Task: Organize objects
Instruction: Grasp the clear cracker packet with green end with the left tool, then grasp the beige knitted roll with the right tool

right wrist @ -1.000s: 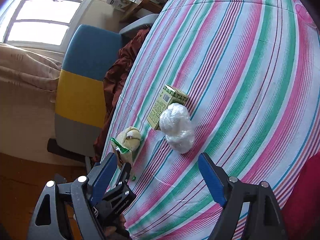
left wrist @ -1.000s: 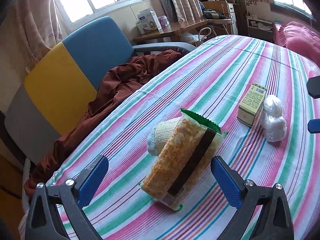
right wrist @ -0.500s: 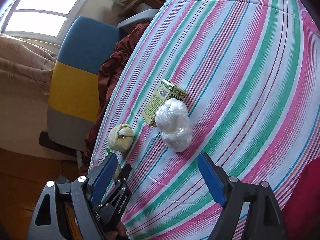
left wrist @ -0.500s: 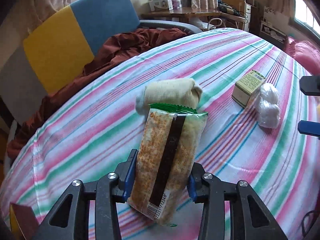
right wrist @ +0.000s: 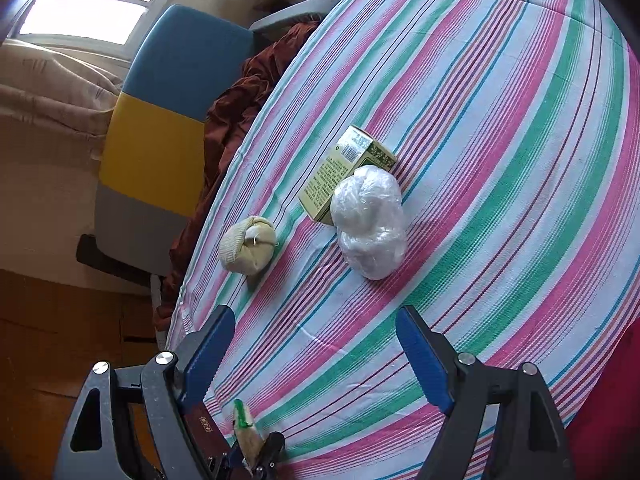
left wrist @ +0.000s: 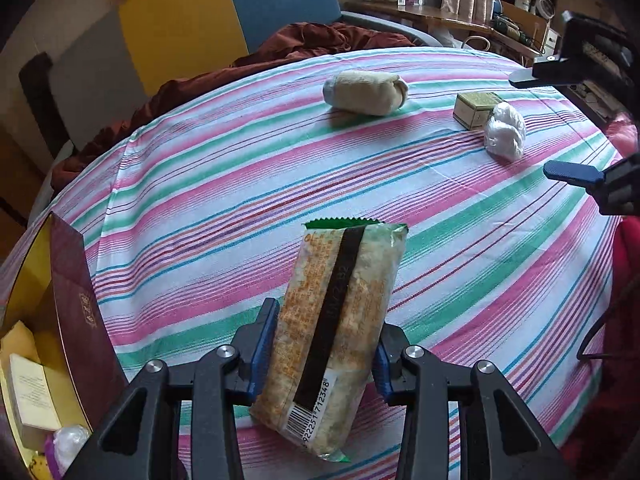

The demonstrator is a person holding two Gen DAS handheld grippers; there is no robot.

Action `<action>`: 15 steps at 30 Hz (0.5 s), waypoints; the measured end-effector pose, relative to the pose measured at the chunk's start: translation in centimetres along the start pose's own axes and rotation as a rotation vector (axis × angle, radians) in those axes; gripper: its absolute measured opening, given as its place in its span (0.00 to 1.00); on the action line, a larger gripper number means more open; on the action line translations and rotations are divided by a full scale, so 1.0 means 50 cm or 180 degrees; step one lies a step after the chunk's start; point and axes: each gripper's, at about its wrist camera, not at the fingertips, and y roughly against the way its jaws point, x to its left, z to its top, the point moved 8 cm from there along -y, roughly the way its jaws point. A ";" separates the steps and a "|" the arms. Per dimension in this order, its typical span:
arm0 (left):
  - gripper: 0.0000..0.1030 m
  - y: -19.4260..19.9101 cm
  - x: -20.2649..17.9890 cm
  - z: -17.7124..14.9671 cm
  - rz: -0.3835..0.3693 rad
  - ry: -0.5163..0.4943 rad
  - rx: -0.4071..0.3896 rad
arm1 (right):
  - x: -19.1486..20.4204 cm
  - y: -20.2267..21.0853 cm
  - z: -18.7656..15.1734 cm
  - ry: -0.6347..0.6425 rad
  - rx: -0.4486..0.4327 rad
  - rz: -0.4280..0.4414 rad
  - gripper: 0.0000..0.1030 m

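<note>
Three things lie on the striped table (left wrist: 240, 184) ahead in the left wrist view: a rolled sock (left wrist: 366, 92), a small green carton (left wrist: 476, 109) and a white plastic bundle (left wrist: 505, 132) touching the carton. The left tool (left wrist: 324, 344) is clamped on a snack packet (left wrist: 340, 320), pads on its two long sides near the lower half, the packet lifted clear of the cloth. A dark red box (left wrist: 76, 312) with a yellow inside stands open at the left edge, and that looks like the place for the packet; I would swing it over the near wall, keep it level and loosen the grip only once it is low inside, since a soft packet can slide. From the right wrist view, the right tool (right wrist: 316, 356) hovers with its jaws wide apart and holds nothing, pointed at the plastic bundle, with carton and sock just beyond. Nothing blocks that reach, though the bundle touching the carton may nudge it.
</note>
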 end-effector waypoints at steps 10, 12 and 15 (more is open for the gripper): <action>0.81 -0.029 0.039 0.015 -0.0152 0.0268 -0.0414 | 0.016 -0.018 -0.018 0.0287 0.0086 -0.0240 0.82; 0.70 -0.029 0.043 0.019 -0.0216 0.0322 -0.0453 | 0.022 -0.023 -0.025 0.0368 0.0121 -0.0282 0.82; 0.62 -0.027 0.047 0.018 -0.0256 0.0379 -0.0505 | 0.046 -0.026 -0.036 0.0624 0.0124 -0.0399 0.82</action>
